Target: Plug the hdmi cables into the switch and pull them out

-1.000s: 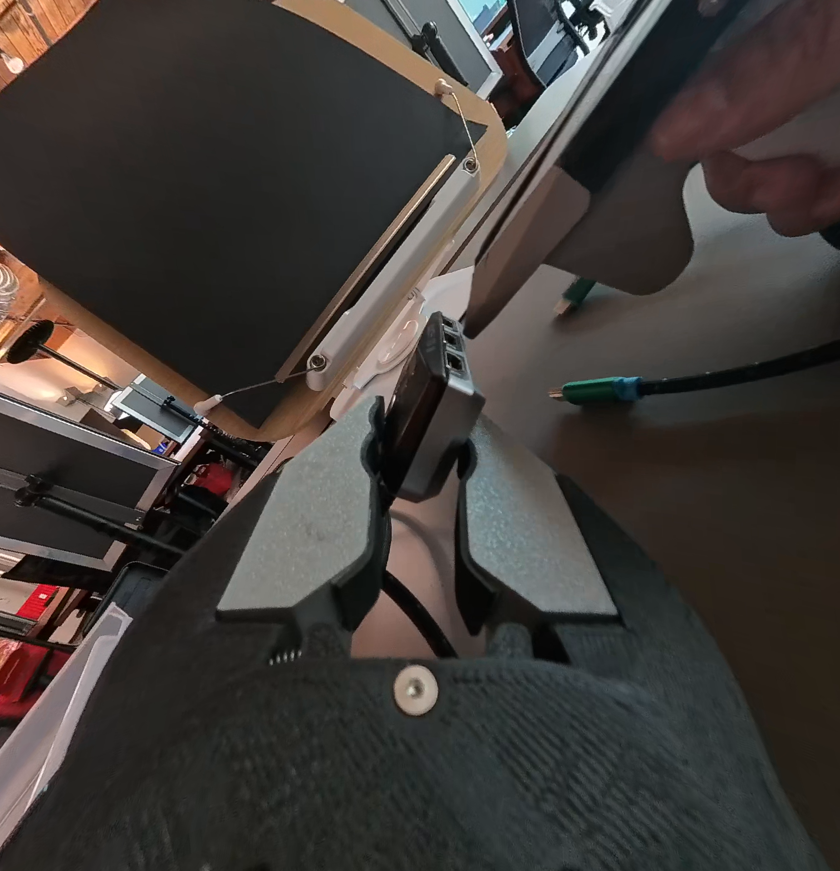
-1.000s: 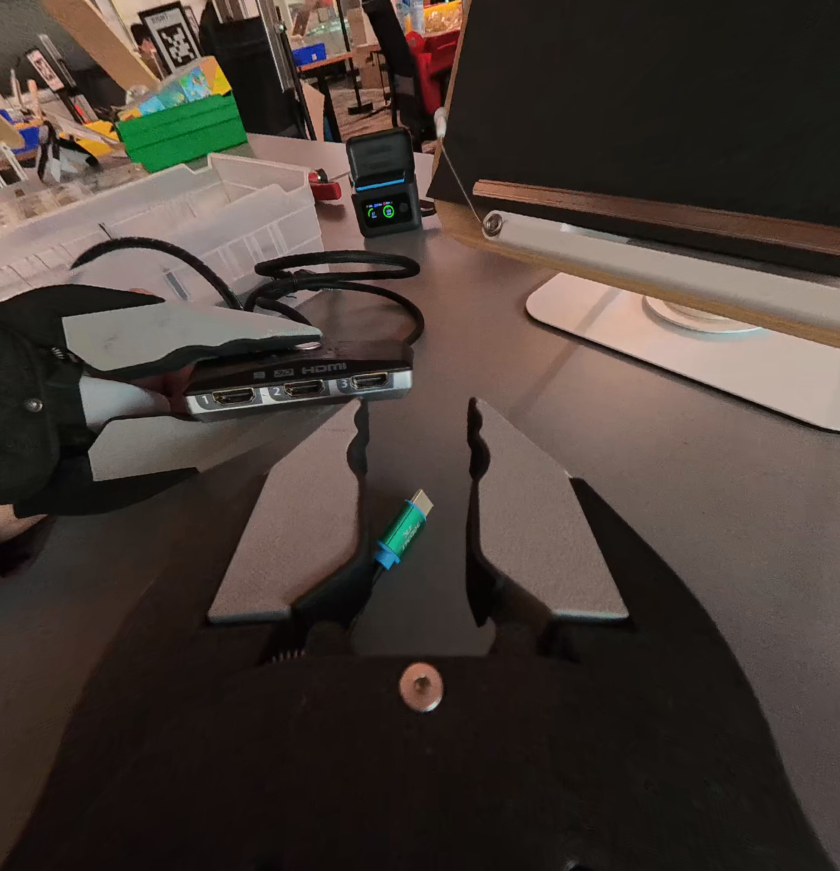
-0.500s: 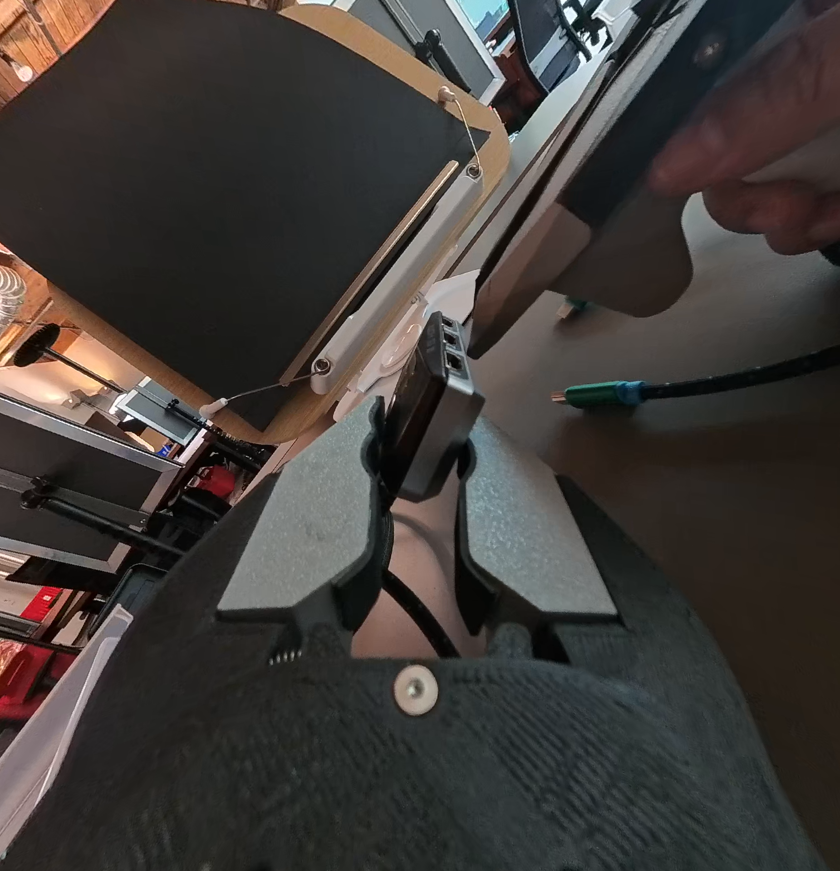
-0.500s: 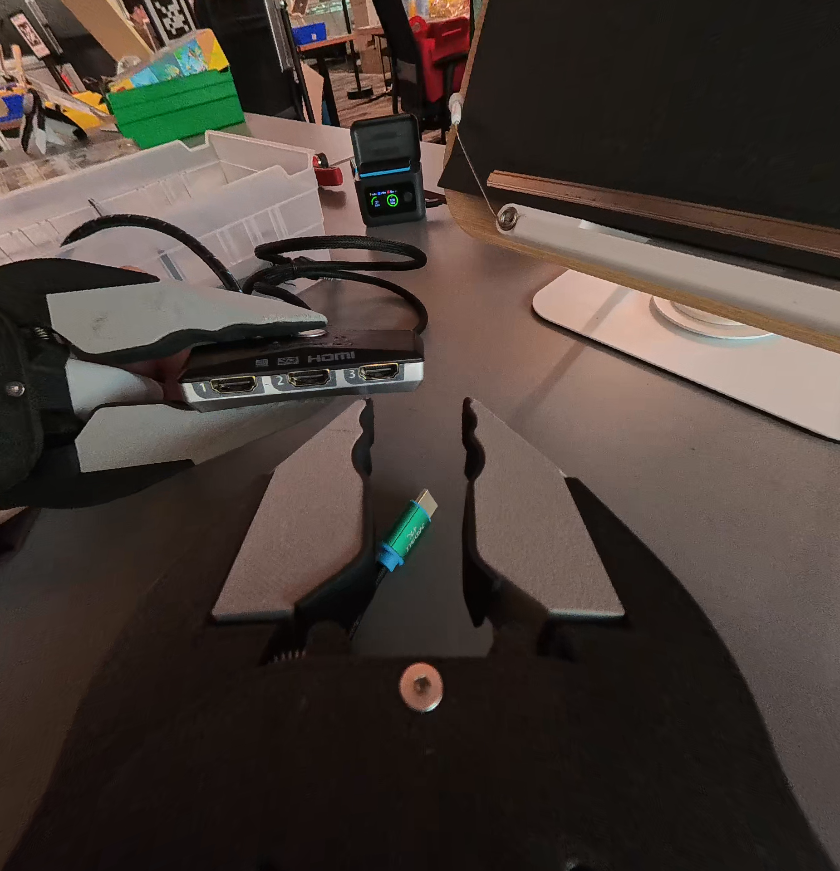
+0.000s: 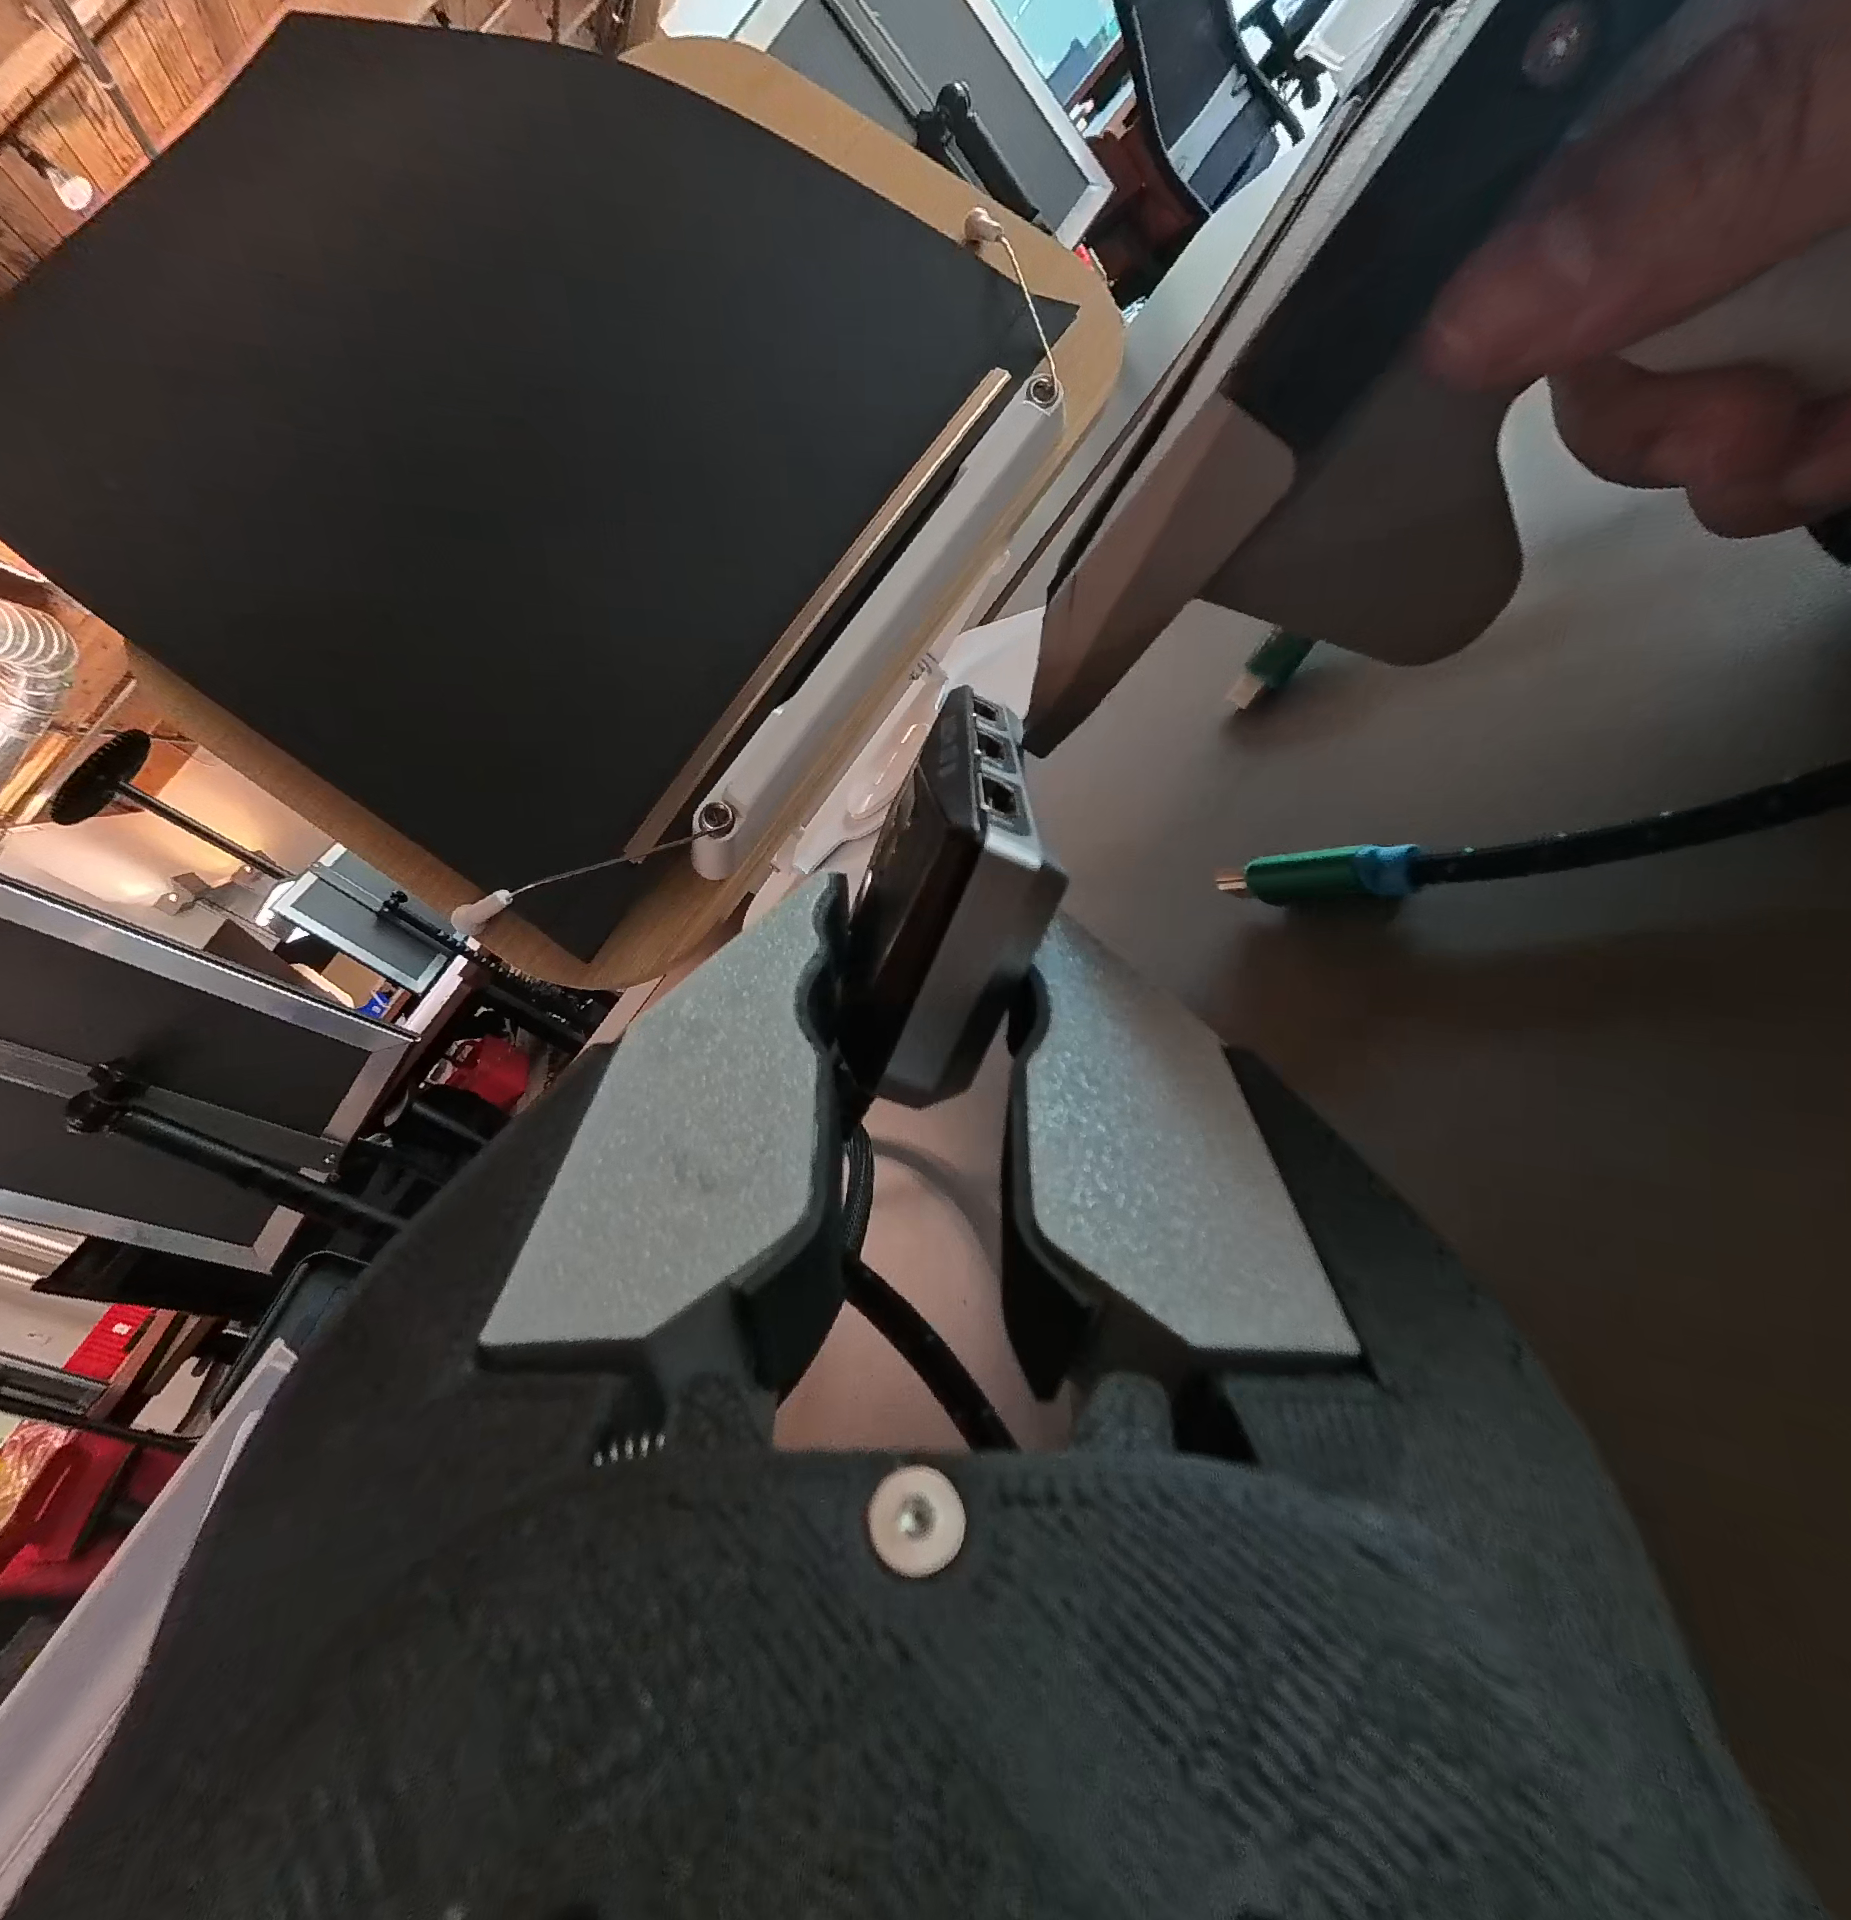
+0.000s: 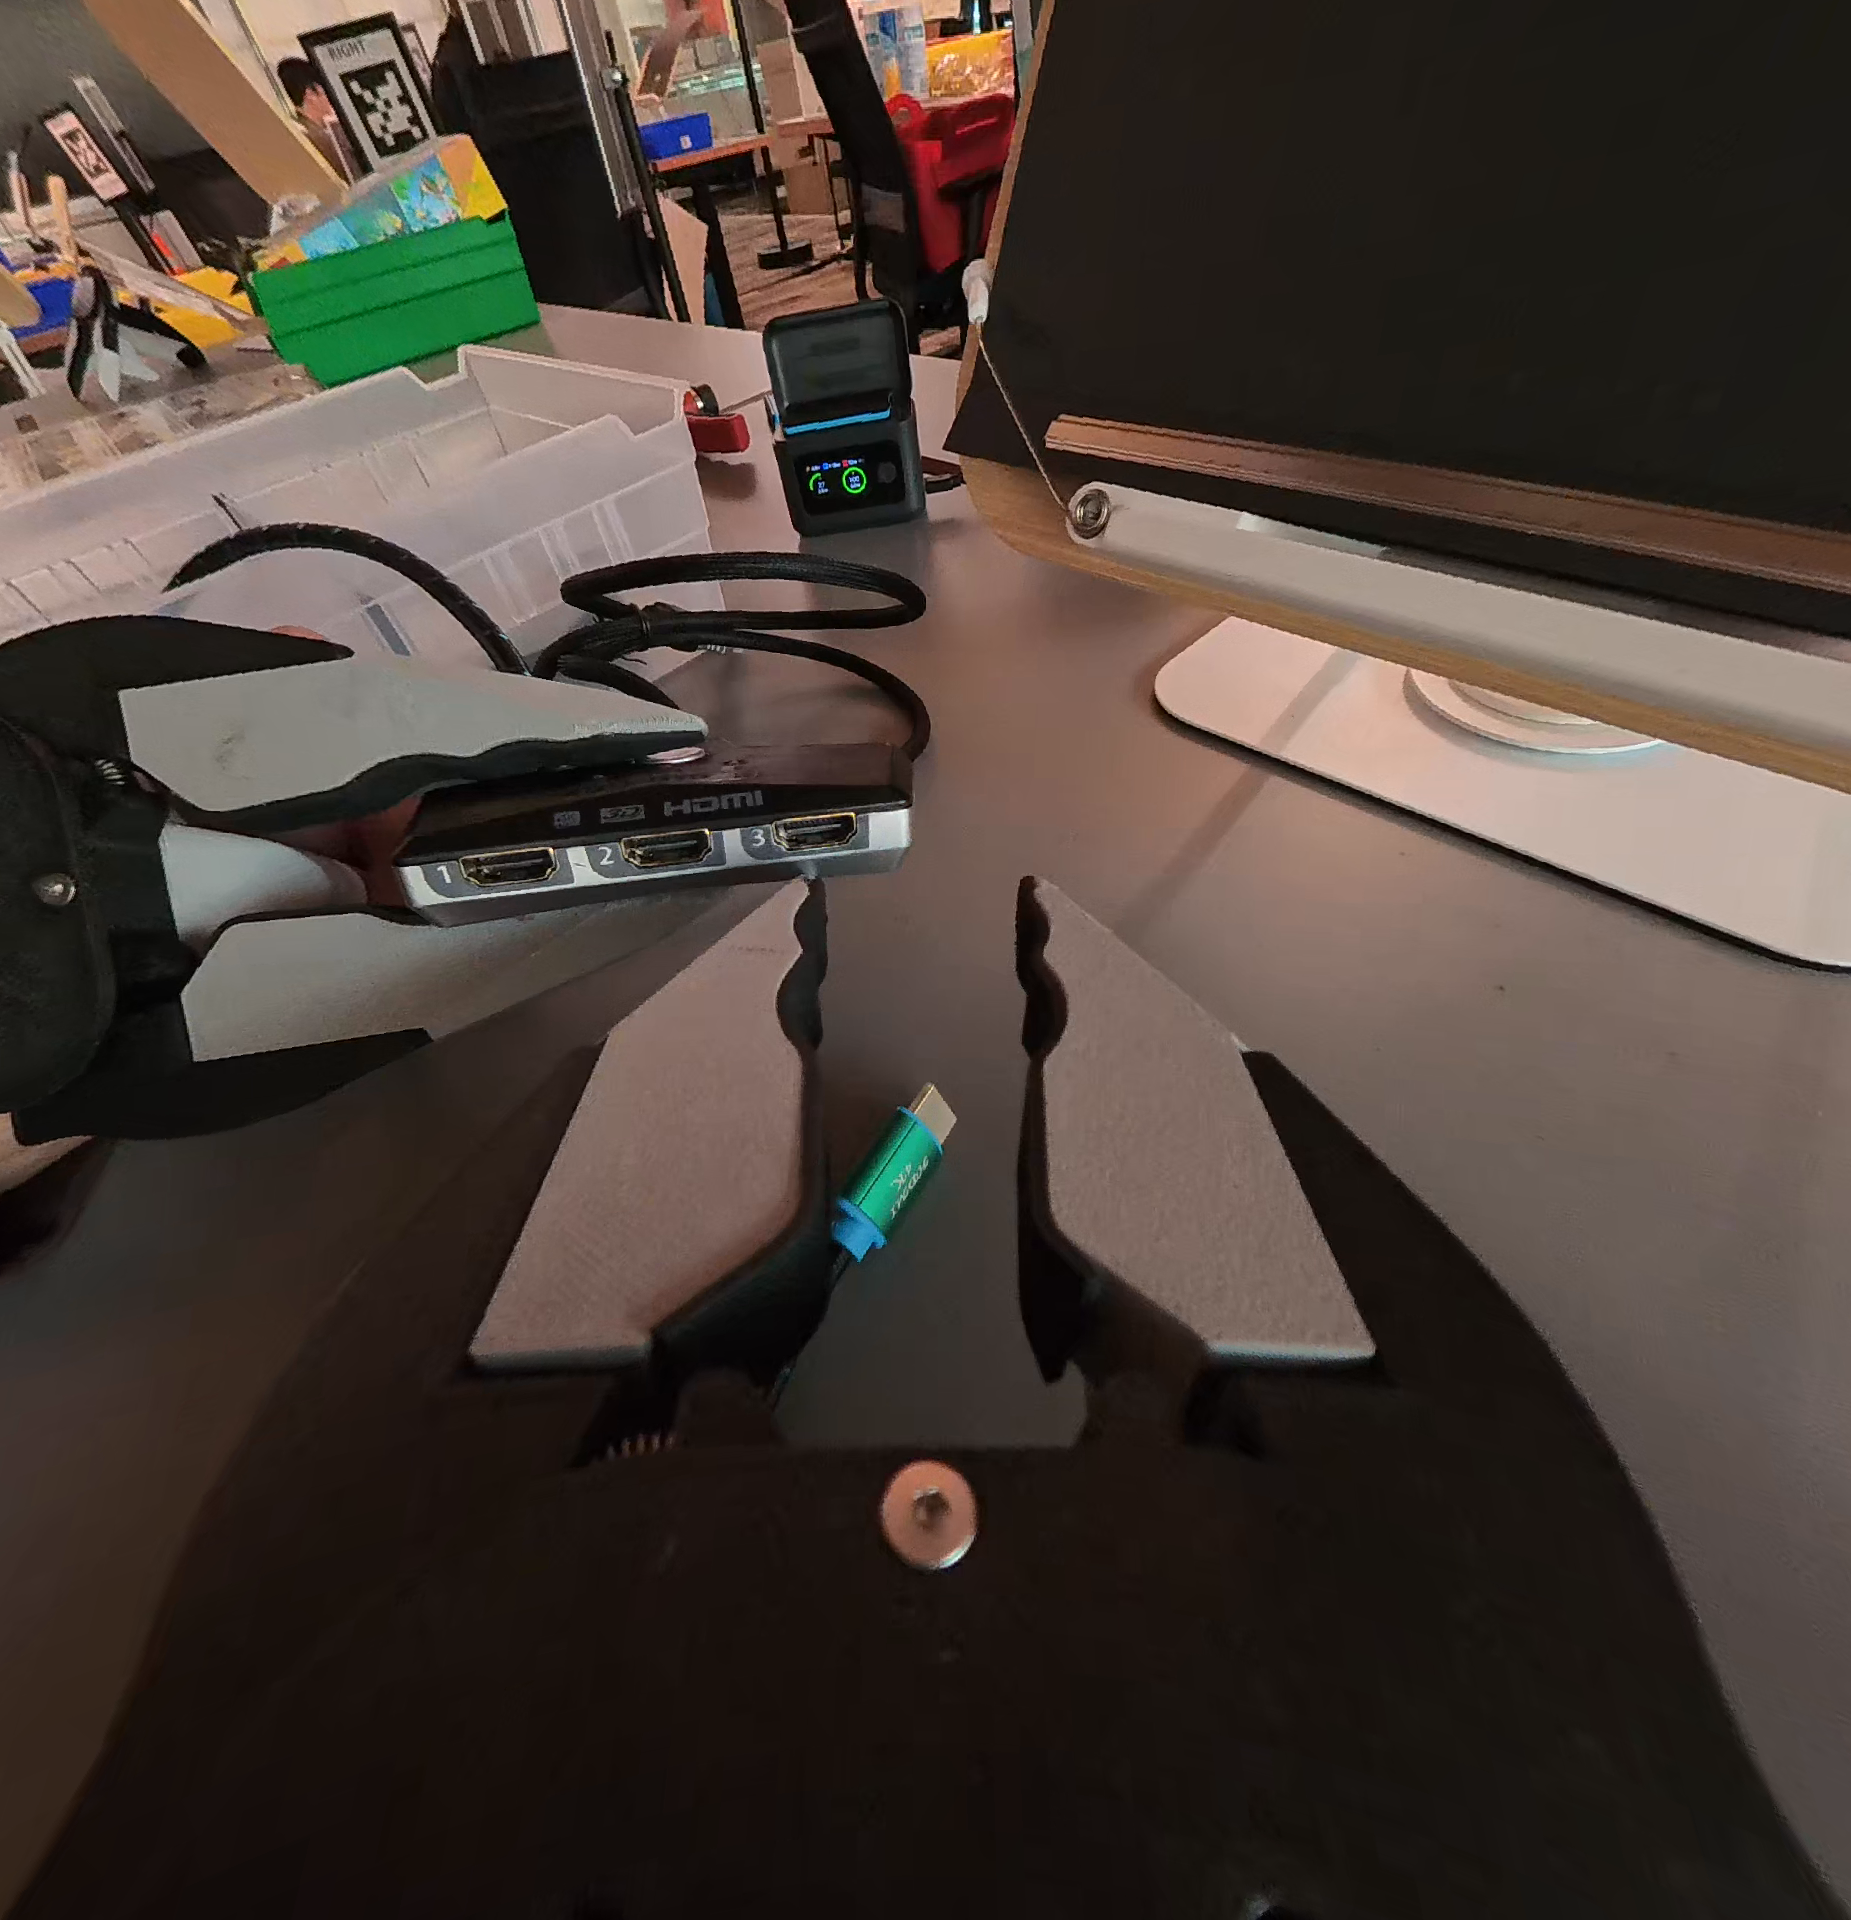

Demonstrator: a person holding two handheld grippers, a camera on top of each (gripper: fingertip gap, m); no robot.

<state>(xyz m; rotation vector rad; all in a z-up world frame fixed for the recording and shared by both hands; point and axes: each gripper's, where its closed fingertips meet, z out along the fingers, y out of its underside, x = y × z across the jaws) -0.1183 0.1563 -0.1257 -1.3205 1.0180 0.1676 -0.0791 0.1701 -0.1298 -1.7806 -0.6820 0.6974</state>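
Note:
My left gripper [image 5: 926, 971] is shut on the end of the black and silver HDMI switch [image 5: 952, 894] and holds it above the table. In the right wrist view the switch [image 6: 672, 831] is level, with three empty ports facing my right gripper. My right gripper [image 6: 921, 935] is open, just in front of the switch. A green HDMI plug [image 6: 895, 1174] with a blue collar lies on the table between the right gripper's fingers, untouched. The left wrist view shows that plug [image 5: 1272, 667] under the right gripper, and a second green plug [image 5: 1316, 878] on a black braided cable.
A monitor with a black wood-framed board over it stands on a white base [image 6: 1523, 821] at the right. A coiled black cable [image 6: 744, 613], a small black device with a lit screen [image 6: 843, 447], a clear plastic bin [image 6: 381, 488] and a green box [image 6: 391, 296] are behind the switch. The green HDMI plug [image 6: 895, 1174] is about 7 cm from both grippers' fingertips.
Almost nothing has changed. Both grippers waver slightly. The switch stays gripped and the green plug stays on the table between the open right fingers.

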